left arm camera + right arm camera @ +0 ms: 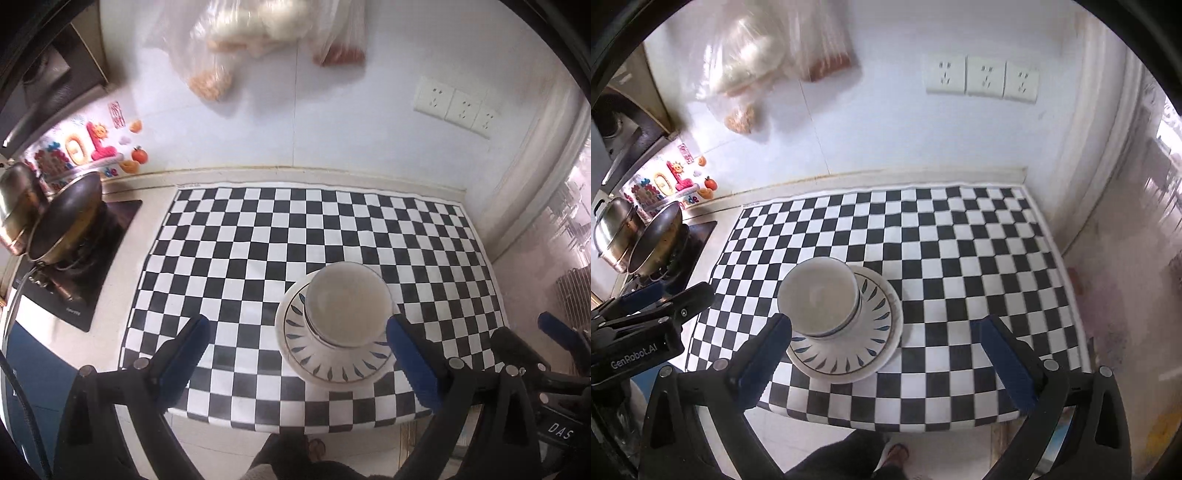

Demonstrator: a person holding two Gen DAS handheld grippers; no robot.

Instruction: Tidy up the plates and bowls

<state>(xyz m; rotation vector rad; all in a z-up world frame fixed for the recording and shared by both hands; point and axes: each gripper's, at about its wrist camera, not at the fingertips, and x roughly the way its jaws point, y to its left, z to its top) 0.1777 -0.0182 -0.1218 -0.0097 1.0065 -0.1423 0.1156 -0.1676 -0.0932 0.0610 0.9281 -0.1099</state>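
A white bowl (347, 304) with a dark rim line stands on a white plate (332, 365) with blue leaf marks, on the checkered mat (258, 240) near its front edge. The bowl (820, 293) and plate (864, 347) also show in the right wrist view. My left gripper (299, 332) is open and empty, held above the mat's front edge, with the stack at its right finger. My right gripper (886, 332) is open and empty, with the stack at its left finger. The right gripper (554, 332) shows at the right edge of the left view.
A wok (66, 218) and a steel pot (14, 206) sit on a black stove (92, 266) at the left. Plastic bags of food (251, 40) hang on the tiled wall. Wall sockets (458, 105) are at the right. The counter's front edge is just below the grippers.
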